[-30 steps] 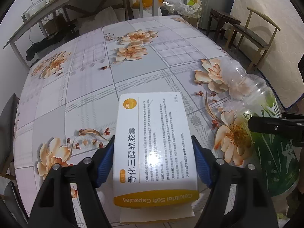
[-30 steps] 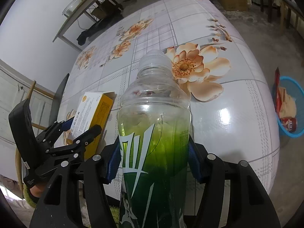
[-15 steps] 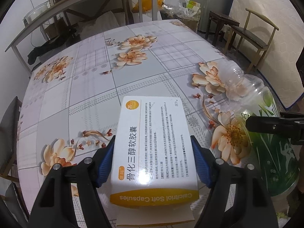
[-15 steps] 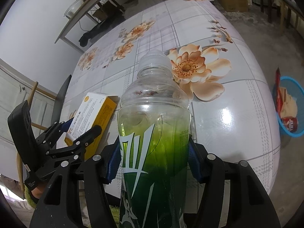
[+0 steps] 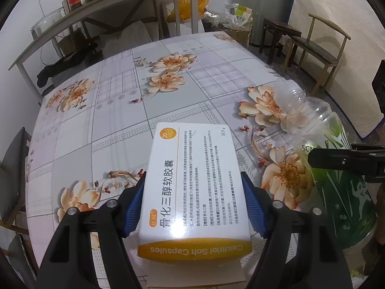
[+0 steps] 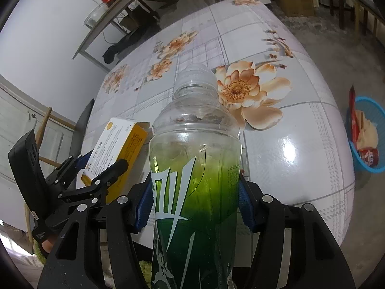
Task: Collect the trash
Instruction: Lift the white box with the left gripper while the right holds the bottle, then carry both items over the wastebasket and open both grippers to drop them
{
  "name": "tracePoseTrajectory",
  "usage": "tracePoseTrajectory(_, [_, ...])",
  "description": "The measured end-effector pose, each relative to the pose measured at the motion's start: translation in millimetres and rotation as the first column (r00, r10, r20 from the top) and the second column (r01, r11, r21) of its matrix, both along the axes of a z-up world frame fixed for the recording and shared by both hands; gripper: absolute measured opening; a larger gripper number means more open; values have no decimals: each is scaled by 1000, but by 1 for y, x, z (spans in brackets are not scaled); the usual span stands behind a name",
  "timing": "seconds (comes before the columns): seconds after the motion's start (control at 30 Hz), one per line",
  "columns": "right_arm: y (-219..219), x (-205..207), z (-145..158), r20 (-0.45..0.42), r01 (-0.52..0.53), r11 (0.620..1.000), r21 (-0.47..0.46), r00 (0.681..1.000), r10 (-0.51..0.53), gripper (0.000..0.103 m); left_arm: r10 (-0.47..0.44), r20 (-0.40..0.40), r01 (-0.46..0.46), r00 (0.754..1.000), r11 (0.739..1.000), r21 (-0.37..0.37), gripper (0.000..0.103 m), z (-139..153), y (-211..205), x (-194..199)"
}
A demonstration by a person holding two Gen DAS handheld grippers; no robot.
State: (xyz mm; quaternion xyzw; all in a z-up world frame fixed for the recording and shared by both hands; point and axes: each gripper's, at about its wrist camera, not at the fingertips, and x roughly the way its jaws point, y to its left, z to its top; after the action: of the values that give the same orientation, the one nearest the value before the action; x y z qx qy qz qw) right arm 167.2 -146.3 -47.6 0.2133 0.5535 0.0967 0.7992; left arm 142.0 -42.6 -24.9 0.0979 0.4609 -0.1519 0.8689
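Change since earlier frames: both grippers have risen slightly above the table (image 5: 115,120); we see more of the far shelf, and the grips are unchanged.
Left gripper (image 5: 193,207): we see it clamped on a medicine box (image 5: 192,187), blue pads (image 5: 134,207) pressed against the box's two long sides.
Medicine box: white face up, yellow end marked "Calcitriol Soft Capsules" nearest the camera; held off the tabletop.
Right gripper (image 6: 195,207): we see it closed on a plastic bottle (image 6: 196,163), pads against the green label.
Plastic bottle: clear upper half, cap pointing away from the camera; held over the table's near edge, just right of the box.
Table: round, floral cloth, below both items.
Blue basket (image 6: 368,134): on the floor right of the table, holding a can and wrappers.
Shelf (image 5: 108,4): beyond the table, carrying jars.
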Motion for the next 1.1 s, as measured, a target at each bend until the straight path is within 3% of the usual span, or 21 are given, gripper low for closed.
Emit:
tracePoseTrajectory(0.77, [-43, -34, 30, 87, 90, 996, 12, 992, -91, 57, -80, 118, 83, 990, 996, -25, 70, 45, -44, -18])
tracePoseTrajectory(1.1, [-99, -64, 43, 121, 226, 974, 1, 967, -225, 57, -170, 143, 176, 975, 984, -33, 70, 58, -91, -21])
